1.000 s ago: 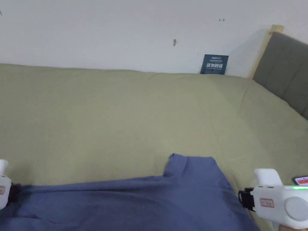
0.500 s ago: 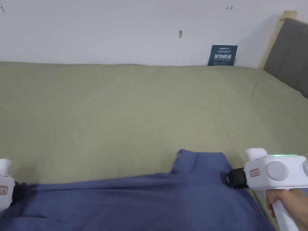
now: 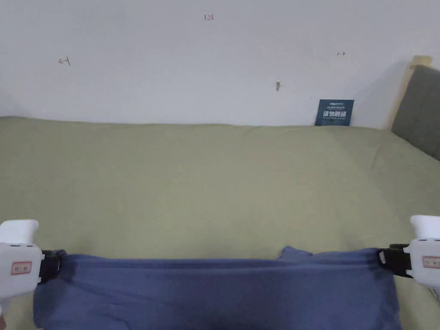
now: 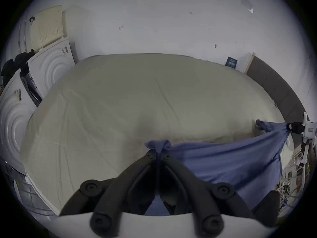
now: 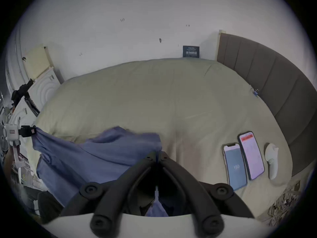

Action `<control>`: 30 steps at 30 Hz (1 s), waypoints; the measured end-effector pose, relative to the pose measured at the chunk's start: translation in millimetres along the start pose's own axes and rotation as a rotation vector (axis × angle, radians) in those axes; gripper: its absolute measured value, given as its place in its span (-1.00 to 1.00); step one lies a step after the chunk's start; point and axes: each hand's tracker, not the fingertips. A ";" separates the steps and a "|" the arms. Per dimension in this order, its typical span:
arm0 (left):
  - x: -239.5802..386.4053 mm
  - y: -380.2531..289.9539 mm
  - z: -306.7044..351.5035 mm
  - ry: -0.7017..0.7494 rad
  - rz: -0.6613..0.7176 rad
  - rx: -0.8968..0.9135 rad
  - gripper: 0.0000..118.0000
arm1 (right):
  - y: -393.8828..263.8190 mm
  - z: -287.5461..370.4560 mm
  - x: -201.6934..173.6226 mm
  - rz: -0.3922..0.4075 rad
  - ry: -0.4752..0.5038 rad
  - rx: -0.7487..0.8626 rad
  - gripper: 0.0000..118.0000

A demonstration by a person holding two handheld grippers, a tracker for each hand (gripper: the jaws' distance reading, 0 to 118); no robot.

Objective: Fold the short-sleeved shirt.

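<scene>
The blue short-sleeved shirt [image 3: 215, 288] hangs stretched wide between my two grippers, lifted above the near side of the bed. My left gripper [image 3: 53, 265] is shut on the shirt's left top corner; a small tuft of cloth [image 4: 159, 144] sticks out past its closed jaws. My right gripper [image 3: 384, 260] is shut on the right top corner, with cloth [image 5: 120, 149] pinched at its tips [image 5: 157, 153]. A small fold of cloth [image 3: 294, 252] rises above the taut top edge near the right end. The shirt's lower part runs out of the head view.
An olive-green sheet covers the wide bed [image 3: 215, 184]. A grey padded headboard [image 3: 419, 116] stands at the right and a dark blue card [image 3: 334, 112] leans on the white wall. Two phones [image 5: 243, 161] and a white controller [image 5: 271, 161] lie on the bed's right side. White foam panels [image 4: 49, 66] lean at left.
Both grippers have moved apart and lifted, pulling the shirt's top edge taut and level. The right gripper swung out to the right. The camera tilted up, showing more wall.
</scene>
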 end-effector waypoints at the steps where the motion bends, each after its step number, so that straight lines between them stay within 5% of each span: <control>1: -1.3 -6.4 9.5 -0.002 -0.003 0.005 -0.93 | -2.8 11.7 -6.2 -0.001 0.005 0.011 -1.00; 12: -24.1 -109.9 81.2 -0.051 0.012 0.060 -0.93 | -111.2 104.4 -17.0 -0.006 0.040 0.046 -1.00; 24: -25.2 -177.0 69.3 -0.046 0.007 0.009 -0.92 | -175.8 83.7 -15.8 -0.064 0.027 -0.069 -1.00; 25: -24.8 -176.7 68.9 -0.049 0.000 0.008 -0.82 | -177.0 83.8 -14.4 -0.067 0.023 -0.067 -0.99; 26: -24.5 -176.7 69.6 -0.052 -0.009 0.011 -0.52 | -176.5 82.8 -14.8 -0.073 0.024 -0.065 -0.99; 27: -23.9 -176.0 69.9 -0.041 -0.015 0.013 0.27 | -174.6 82.6 -16.1 -0.087 0.019 -0.062 -0.80; 28: -22.9 -173.6 71.0 -0.022 -0.018 0.004 0.76 | -174.0 81.8 -14.8 -0.100 0.014 -0.062 -0.28; 30: -22.7 -169.0 81.5 -0.010 -0.020 0.054 0.87 | -170.1 81.0 -16.2 -0.094 -0.005 -0.058 1.00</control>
